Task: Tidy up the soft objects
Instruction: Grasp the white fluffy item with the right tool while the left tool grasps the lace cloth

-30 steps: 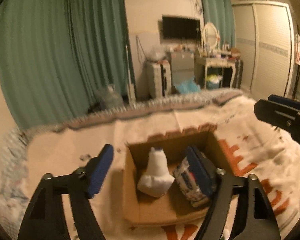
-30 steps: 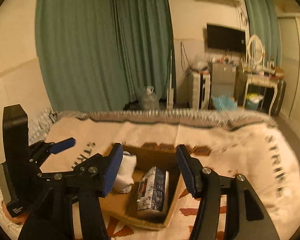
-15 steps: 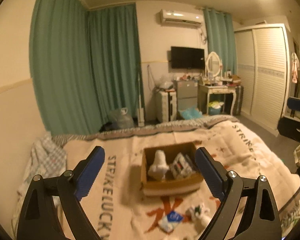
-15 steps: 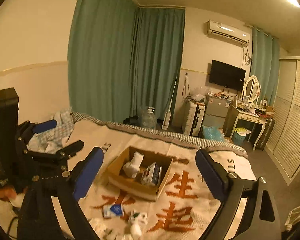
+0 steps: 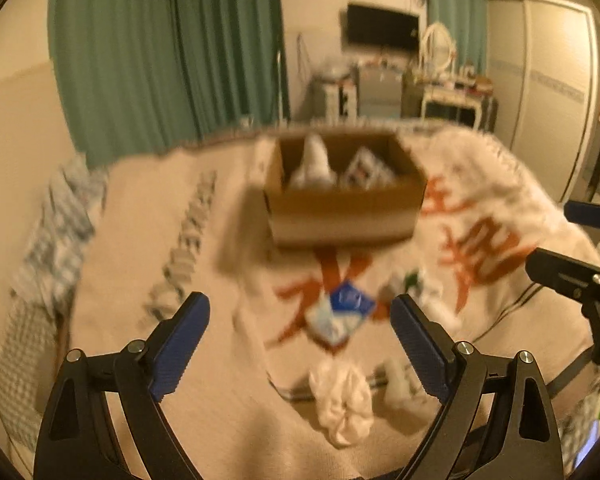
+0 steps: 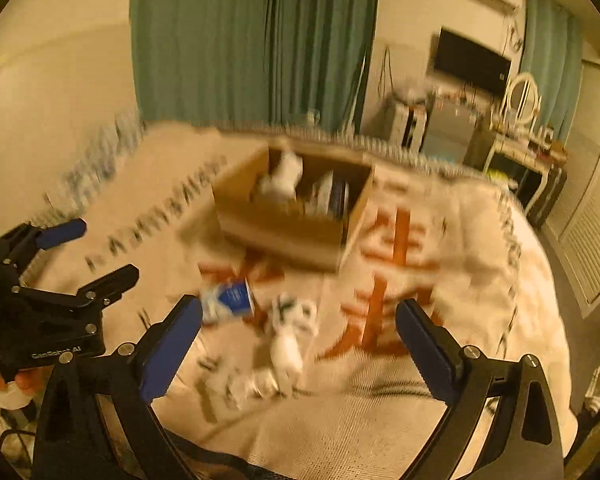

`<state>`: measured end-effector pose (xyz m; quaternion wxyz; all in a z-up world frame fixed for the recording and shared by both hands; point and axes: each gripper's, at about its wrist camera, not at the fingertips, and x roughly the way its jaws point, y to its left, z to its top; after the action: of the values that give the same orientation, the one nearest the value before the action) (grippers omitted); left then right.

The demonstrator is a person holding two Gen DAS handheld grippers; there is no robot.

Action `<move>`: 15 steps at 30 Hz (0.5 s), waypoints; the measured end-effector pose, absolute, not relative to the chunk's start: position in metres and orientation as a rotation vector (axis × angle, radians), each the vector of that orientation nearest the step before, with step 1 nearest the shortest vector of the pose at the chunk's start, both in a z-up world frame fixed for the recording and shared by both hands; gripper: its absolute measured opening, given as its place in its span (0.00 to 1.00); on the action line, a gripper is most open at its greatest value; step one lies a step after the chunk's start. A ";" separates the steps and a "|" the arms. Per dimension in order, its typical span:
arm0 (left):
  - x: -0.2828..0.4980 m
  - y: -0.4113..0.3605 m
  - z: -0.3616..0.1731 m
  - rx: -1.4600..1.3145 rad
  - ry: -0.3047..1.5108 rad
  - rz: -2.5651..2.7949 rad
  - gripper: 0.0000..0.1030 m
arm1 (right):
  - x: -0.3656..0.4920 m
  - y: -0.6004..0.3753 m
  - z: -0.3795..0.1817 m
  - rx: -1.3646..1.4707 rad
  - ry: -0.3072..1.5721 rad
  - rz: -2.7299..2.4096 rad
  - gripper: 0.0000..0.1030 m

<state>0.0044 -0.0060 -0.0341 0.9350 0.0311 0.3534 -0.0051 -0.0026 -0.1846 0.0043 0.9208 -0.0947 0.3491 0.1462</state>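
A cardboard box (image 5: 342,216) sits on the bed; it holds a white soft item (image 5: 314,160) and a patterned tissue pack (image 5: 366,170). It also shows in the right wrist view (image 6: 284,236). In front of it lie a blue-and-white tissue pack (image 5: 340,314), a crumpled white cloth (image 5: 342,402) and white socks (image 6: 290,332). My left gripper (image 5: 300,340) is open and empty above these loose items. My right gripper (image 6: 298,340) is open and empty over the same pile. The frames are blurred.
The bed has a cream blanket (image 5: 160,240) with orange characters. Checked cloth (image 5: 56,236) lies at the bed's left edge. Green curtains (image 5: 160,48), a TV (image 5: 382,32), a dressing table (image 5: 452,92) and a wardrobe (image 5: 552,72) stand beyond the bed.
Both grippers pulled back from the box, rose high, and have now dropped toward the loose items in front of the box. Both stay open.
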 end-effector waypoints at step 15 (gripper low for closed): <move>0.019 -0.012 -0.142 -0.003 0.989 -0.009 0.88 | 0.064 -0.178 -0.139 -0.120 1.032 0.348 0.60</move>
<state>0.0190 -0.0125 -0.1422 0.8801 -0.0012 0.4747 -0.0044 0.0637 -0.1779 -0.1391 0.8537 -0.0572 0.4905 0.1654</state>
